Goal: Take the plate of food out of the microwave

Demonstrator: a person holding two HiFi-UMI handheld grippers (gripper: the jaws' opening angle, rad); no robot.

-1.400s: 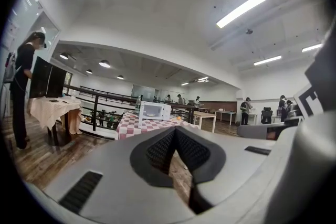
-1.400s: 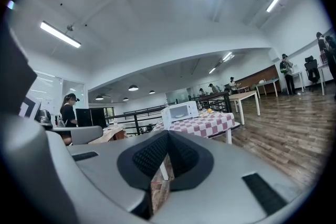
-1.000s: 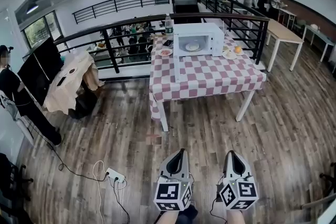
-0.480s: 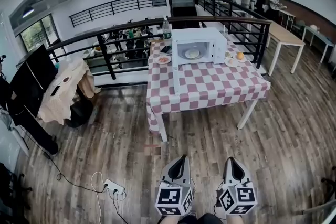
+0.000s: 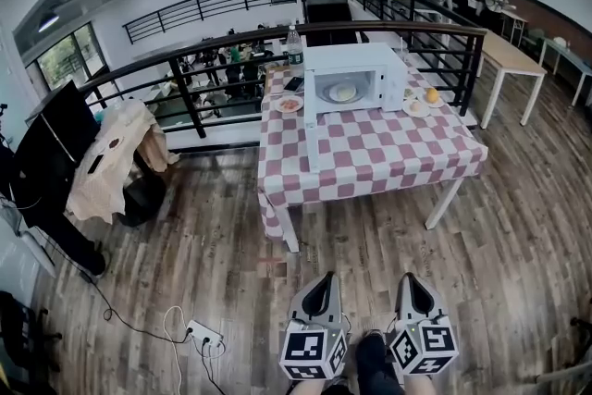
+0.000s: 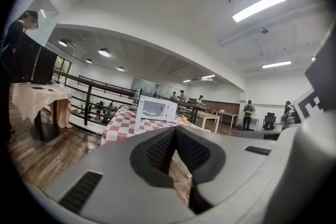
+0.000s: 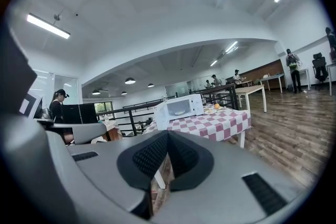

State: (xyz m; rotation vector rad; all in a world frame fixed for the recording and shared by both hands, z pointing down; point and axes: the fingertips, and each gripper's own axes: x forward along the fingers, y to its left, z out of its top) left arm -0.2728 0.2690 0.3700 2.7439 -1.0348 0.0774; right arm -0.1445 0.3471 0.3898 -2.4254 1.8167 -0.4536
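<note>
Grey-shelled and side by side, the two grippers sit at the bottom of the head view, over a wooden plank floor (image 5: pixel 185 236). The left gripper (image 5: pixel 322 277) has its jaws closed, the ribbed pads meeting at the tip with nothing between them. The right gripper (image 5: pixel 408 277) is closed the same way and also empty. Both point forward toward the table (image 5: pixel 370 153), which stands well apart from them across a stretch of bare floor. A white power strip (image 5: pixel 205 334) with cables lies on the floor off to the left.

The table wears a red-and-white checked cloth. At its far side stands a white microwave (image 5: pixel 351 54), and the plate of food (image 5: pixel 343 92) lies inside its cavity, far beyond the reach of either pair of jaws. Each gripper view shows the microwave small and distant above the closed jaw tips. A small plate (image 5: pixel 289 104) lies just left of the microwave, and another with an orange (image 5: pixel 430 94) lies to its right. A bottle (image 5: pixel 295 42) stands behind, by a black railing (image 5: pixel 185 69).
</note>
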